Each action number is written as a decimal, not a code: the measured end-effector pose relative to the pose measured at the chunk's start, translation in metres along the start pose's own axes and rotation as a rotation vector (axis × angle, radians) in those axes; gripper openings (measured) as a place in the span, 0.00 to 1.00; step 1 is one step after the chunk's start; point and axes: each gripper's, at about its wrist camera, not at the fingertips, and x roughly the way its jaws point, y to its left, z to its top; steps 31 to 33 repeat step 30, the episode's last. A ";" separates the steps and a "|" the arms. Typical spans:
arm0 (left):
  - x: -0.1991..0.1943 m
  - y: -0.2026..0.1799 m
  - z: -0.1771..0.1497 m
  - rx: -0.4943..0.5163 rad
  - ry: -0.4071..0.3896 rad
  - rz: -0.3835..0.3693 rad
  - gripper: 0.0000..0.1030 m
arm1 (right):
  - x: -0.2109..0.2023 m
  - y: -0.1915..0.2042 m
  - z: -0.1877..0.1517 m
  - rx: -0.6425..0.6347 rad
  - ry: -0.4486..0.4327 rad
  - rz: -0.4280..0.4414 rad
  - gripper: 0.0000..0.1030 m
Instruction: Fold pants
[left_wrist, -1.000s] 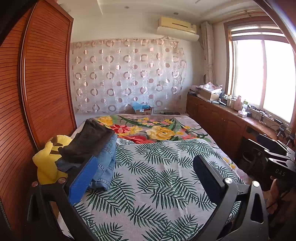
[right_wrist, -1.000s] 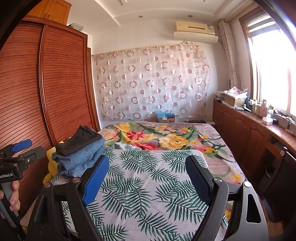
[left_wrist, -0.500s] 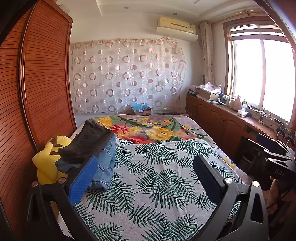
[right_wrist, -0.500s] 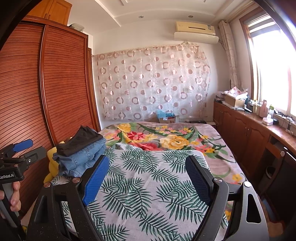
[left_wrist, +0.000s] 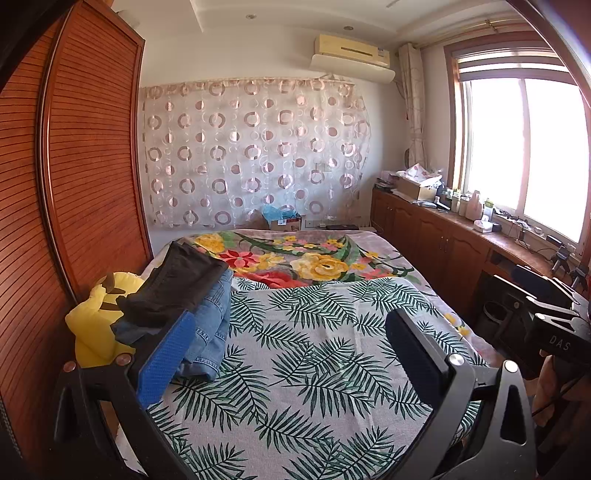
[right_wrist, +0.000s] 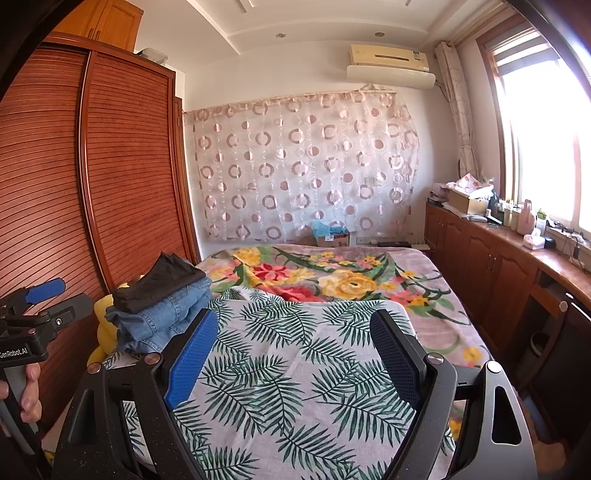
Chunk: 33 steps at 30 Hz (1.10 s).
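Folded black pants (left_wrist: 173, 288) lie on top of folded blue jeans (left_wrist: 210, 332) in a stack at the left edge of the bed (left_wrist: 314, 369). The stack also shows in the right wrist view, black pants (right_wrist: 162, 282) over jeans (right_wrist: 162, 321). My left gripper (left_wrist: 291, 350) is open and empty, held above the near end of the bed, right of the stack. My right gripper (right_wrist: 291, 350) is open and empty, also above the near end of the bed. The left gripper's body shows at the left of the right wrist view (right_wrist: 33, 321).
A yellow plush toy (left_wrist: 96, 325) sits between the stack and the wooden wardrobe (left_wrist: 74, 184). The bed carries a palm-leaf sheet (right_wrist: 295, 369) and a floral blanket (right_wrist: 332, 277). Wooden cabinets (right_wrist: 491, 266) with clutter run along the right under the window.
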 end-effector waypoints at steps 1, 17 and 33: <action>0.000 -0.001 0.000 0.000 0.000 0.000 1.00 | 0.000 0.000 0.000 0.000 0.000 0.001 0.83; 0.000 -0.002 0.000 0.001 0.000 0.001 1.00 | -0.002 0.001 -0.001 -0.004 -0.004 0.004 0.83; 0.000 0.000 -0.001 0.002 0.001 0.003 1.00 | -0.002 0.000 -0.001 -0.003 -0.001 0.004 0.83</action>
